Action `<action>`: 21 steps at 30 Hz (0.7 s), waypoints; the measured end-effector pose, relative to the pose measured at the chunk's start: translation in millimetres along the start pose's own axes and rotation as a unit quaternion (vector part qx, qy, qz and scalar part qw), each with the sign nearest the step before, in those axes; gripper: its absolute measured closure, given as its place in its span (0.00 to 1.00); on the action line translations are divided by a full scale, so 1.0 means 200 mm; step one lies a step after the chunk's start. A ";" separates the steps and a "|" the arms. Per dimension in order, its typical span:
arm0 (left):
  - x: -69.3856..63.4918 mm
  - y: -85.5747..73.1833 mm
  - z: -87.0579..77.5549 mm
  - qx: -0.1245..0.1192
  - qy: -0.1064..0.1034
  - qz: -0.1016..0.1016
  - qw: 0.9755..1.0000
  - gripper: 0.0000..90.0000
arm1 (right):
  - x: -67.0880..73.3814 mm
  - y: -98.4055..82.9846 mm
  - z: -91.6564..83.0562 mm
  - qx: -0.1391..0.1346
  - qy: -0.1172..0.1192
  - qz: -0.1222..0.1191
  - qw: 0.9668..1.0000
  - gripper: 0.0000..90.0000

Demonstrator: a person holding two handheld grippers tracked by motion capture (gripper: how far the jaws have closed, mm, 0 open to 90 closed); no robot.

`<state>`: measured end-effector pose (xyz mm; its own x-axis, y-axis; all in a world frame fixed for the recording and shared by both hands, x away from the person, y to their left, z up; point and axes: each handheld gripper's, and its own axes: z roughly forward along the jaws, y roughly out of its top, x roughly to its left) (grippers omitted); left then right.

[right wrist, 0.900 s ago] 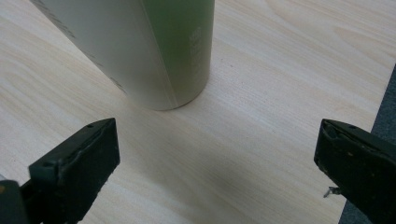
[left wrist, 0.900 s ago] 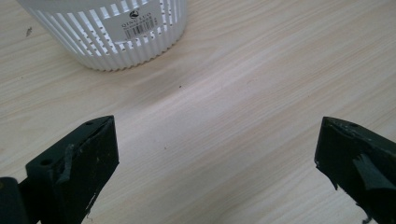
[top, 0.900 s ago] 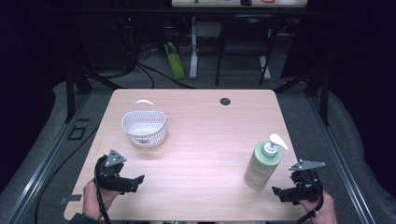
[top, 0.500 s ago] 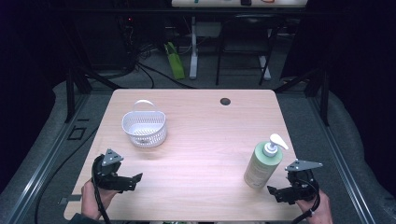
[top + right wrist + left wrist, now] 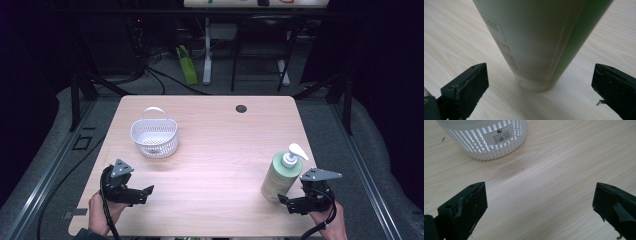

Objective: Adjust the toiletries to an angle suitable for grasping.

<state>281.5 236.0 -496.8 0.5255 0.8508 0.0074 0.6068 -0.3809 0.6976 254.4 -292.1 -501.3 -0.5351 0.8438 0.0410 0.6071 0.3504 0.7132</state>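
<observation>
1. Left gripper (image 5: 145, 192) low over tabletop (image 5: 215, 150) near front-left corner, jaws wide apart, empty.
2. Basket (image 5: 155, 137) upright just ahead of it, apart.
3. Right gripper (image 5: 285, 202) jaws spread, just short of bottle (image 5: 280, 175) base, not touching.

Your right gripper view cuts the green bottle (image 5: 541, 42) off above its base, label print blurred. Your left gripper view crops the white basket (image 5: 486, 140) at its rim; small label text unreadable.
</observation>
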 end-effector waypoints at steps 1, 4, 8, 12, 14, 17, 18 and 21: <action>0.00 0.00 0.00 0.000 0.000 0.000 1.000 0.00 | 0.00 0.01 0.00 -0.006 0.000 -0.002 1.000 0.01; -0.01 0.00 0.00 0.003 0.001 0.006 1.000 0.00 | 0.01 0.02 0.00 -0.023 -0.004 -0.004 1.000 0.02; -0.01 0.00 0.00 0.001 0.000 0.006 1.000 0.00 | 0.02 0.04 -0.01 -0.046 -0.005 -0.005 0.999 0.06; -0.01 0.01 0.01 0.001 0.001 0.007 1.000 0.00 | 0.02 0.05 -0.02 -0.066 -0.005 -0.005 0.998 0.11; -0.01 0.01 0.01 0.001 0.001 0.007 1.000 0.00 | 0.03 0.06 -0.02 -0.069 -0.007 -0.006 0.998 0.12; -0.01 0.01 0.01 0.003 0.001 0.009 1.000 0.00 | 0.03 0.06 -0.03 -0.077 -0.012 -0.002 0.997 0.15; -0.01 0.00 0.01 0.002 0.001 0.008 1.000 0.00 | 0.03 0.06 -0.02 -0.077 -0.012 -0.004 0.997 0.15; -0.01 0.00 0.01 0.002 0.000 0.008 1.000 0.00 | 0.03 0.06 -0.02 -0.077 -0.012 -0.003 0.997 0.15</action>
<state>282.5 233.9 -497.4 0.5341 0.8452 0.0186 0.6015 -0.3954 0.6942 256.6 -284.5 -489.4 -0.5230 0.8520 0.0213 0.5053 0.2899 0.8128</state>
